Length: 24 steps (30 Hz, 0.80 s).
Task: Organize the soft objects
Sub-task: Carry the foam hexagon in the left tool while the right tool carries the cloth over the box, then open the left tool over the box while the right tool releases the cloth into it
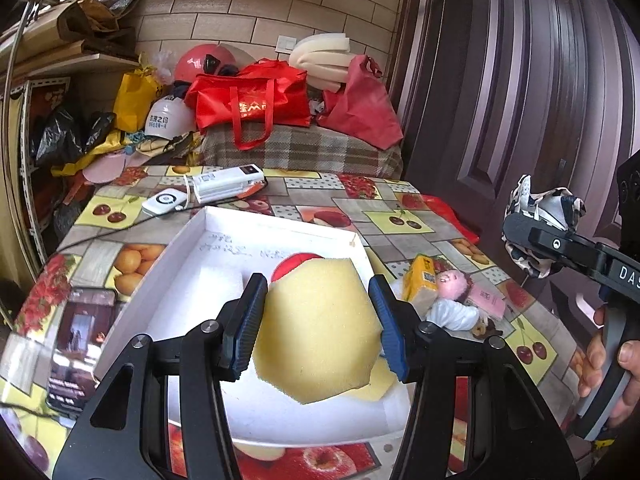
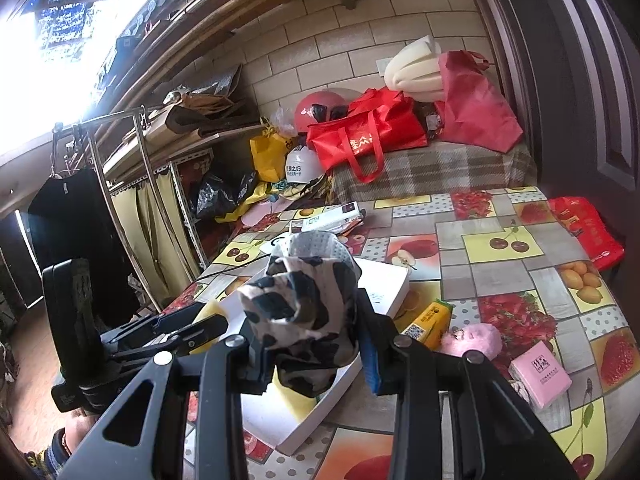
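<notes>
My left gripper (image 1: 318,286) is shut on a yellow sponge (image 1: 316,332), its blue pads pressing both sides. It holds the sponge above a white open box (image 1: 192,264). A red and white round thing (image 1: 298,262) lies in the box behind the sponge. At the right my right gripper (image 1: 520,232) is shut on a crumpled black-and-white cloth (image 1: 544,200). In the right wrist view the cloth (image 2: 308,280) fills my right gripper (image 2: 308,320) above the box's corner (image 2: 384,284). The left gripper (image 2: 192,328) and the sponge's edge (image 2: 210,308) show at the left.
On the fruit-print tablecloth right of the box lie a yellow packet (image 1: 420,280), a pink-headed doll (image 1: 452,284) and a pink carton (image 2: 540,376). A phone (image 1: 80,344) lies left of the box, a white power bank (image 1: 228,182) behind it. Red bags (image 1: 256,100) crowd a plaid seat beyond.
</notes>
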Tool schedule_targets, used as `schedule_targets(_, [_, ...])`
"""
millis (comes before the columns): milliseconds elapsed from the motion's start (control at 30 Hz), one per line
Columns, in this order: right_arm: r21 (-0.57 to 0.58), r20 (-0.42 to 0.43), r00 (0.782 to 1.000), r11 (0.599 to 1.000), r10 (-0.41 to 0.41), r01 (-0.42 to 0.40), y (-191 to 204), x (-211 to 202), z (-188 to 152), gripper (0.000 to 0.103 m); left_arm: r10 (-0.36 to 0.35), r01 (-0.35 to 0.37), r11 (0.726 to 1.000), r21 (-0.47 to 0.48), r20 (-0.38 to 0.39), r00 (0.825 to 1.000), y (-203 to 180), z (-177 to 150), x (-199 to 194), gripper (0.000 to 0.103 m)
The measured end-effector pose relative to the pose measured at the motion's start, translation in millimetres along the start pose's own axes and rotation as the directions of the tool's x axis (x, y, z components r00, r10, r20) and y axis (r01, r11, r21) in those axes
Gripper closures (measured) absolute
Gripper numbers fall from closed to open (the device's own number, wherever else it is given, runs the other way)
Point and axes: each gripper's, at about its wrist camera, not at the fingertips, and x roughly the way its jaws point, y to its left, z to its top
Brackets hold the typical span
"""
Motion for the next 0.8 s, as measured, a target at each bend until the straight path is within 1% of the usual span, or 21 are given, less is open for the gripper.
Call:
schedule_targets(167, [0.001,-0.017,1.000,1.000,0.015,-0.015,2.4,13.3,7.4,0.068,0.043,-0.043,0.999,0.022,0.010,0.999,5.9,16.2,6.0,0.050])
schedule_targets(300, [-0.007,-0.039,0.999,1.000,0.018,-0.018,5.3,27.1,9.5,0.068,0.089,-0.089,0.996,0.020,0.017,0.996,22.3,31.8,12.8,0.050])
schedule_targets(367, [-0.013,-0.055,0.998,1.000,0.024,-0.025,8.9,37.0,9.2,0.068,0.115,-0.115,0.993,0.013,0.009,0.993,32.8,36.0,17.0,0.050])
schedule_targets(533, [-0.015,-0.115,0.992,0.998,0.052,-0.055,19.7,63.3,6.1,0.068,0.134,-0.134,0.991,-0.009,-0.025,0.991,47.1,27.4,24.6,0.050])
schedule_targets(667, [-0.017,-0.172,0.982,0.997,0.073,-0.077,31.2,85.9,-6.5,0.068,0.151,-0.152,0.988,-0.021,-0.066,0.986,54.8,16.9,38.5,0.050])
schedule_targets(767, [-0.002,-0.198,0.978,0.998,0.064,-0.066,35.4,103.9,-16.0,0.068,0.170,-0.174,0.984,-0.030,-0.105,0.980,60.5,10.6,52.7,0.045])
schedule_targets(800, [0.000,-0.200,0.978,0.998,0.057,-0.058,35.8,108.2,-18.1,0.068,0.179,-0.184,0.982,-0.033,-0.115,0.977,61.9,8.4,56.2,0.036])
